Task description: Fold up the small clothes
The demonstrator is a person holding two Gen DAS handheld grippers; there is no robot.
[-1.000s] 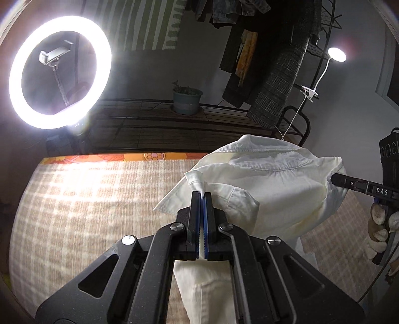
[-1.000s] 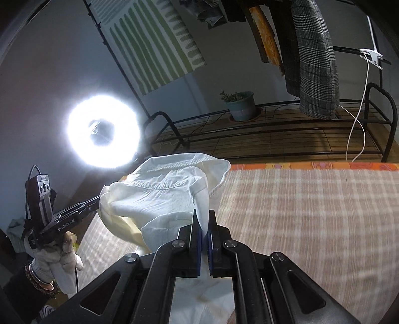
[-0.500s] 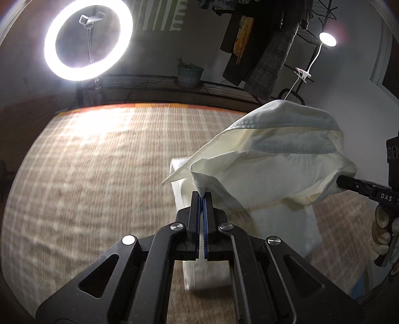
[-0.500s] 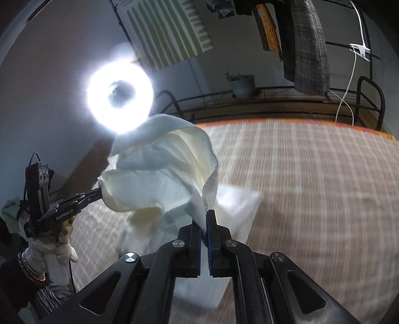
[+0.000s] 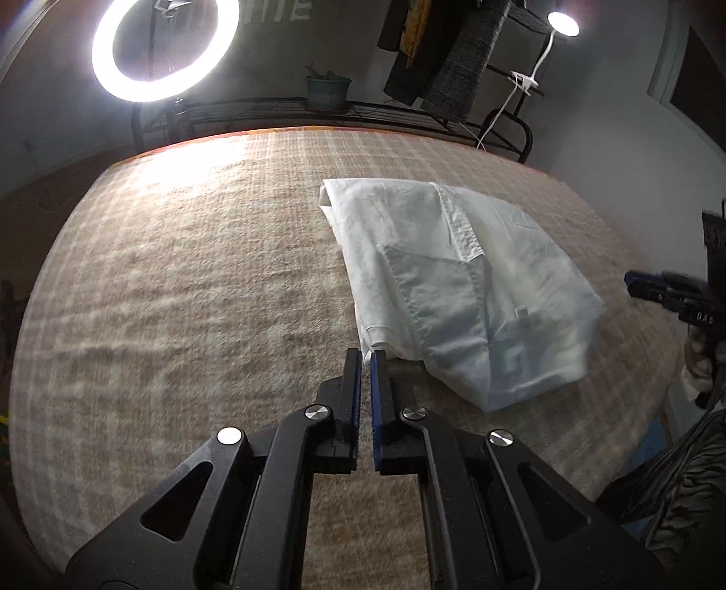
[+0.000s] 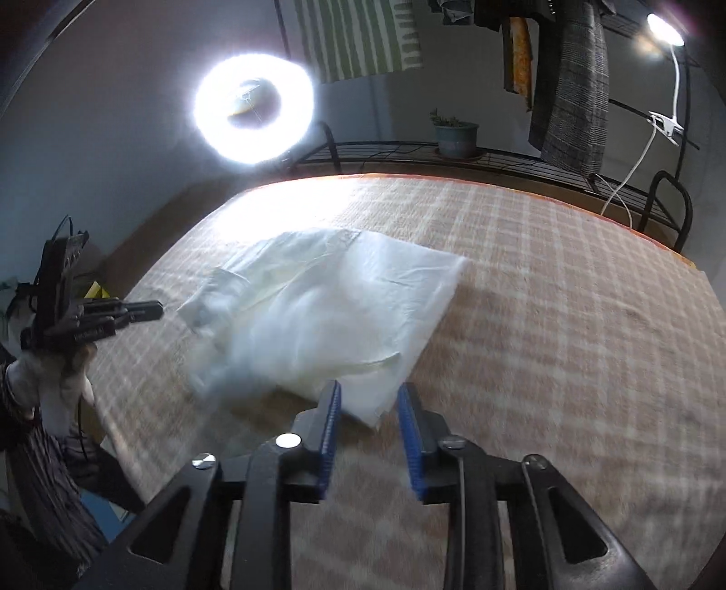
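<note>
A white small garment (image 5: 453, 290) lies folded flat on the checked beige blanket (image 5: 204, 272). My left gripper (image 5: 366, 356) hovers at the garment's near left corner. Its jaws are opening by a narrow slit, and the corner lies just past the tips, not pinched. In the right wrist view the garment (image 6: 326, 317) looks blurred. My right gripper (image 6: 368, 399) is opening, and the near corner of the cloth lies loose between its fingers without being pressed. Each gripper also shows in the other's view: the right gripper (image 5: 635, 283) at the garment's right, the left gripper (image 6: 154, 311) at its left.
A bright ring light (image 5: 165, 45) stands behind the bed. A black metal rack with a plant pot (image 5: 327, 90), hanging clothes (image 5: 449, 54) and a clip lamp (image 5: 562, 22) lines the far side. A gloved hand (image 6: 59, 376) holds the left gripper. Blanket stretches wide to both sides.
Both grippers carried the lifted half of the garment forward and down, and it now lies flat on the bed. The right jaws have parted from the cloth, and the left show a slit.
</note>
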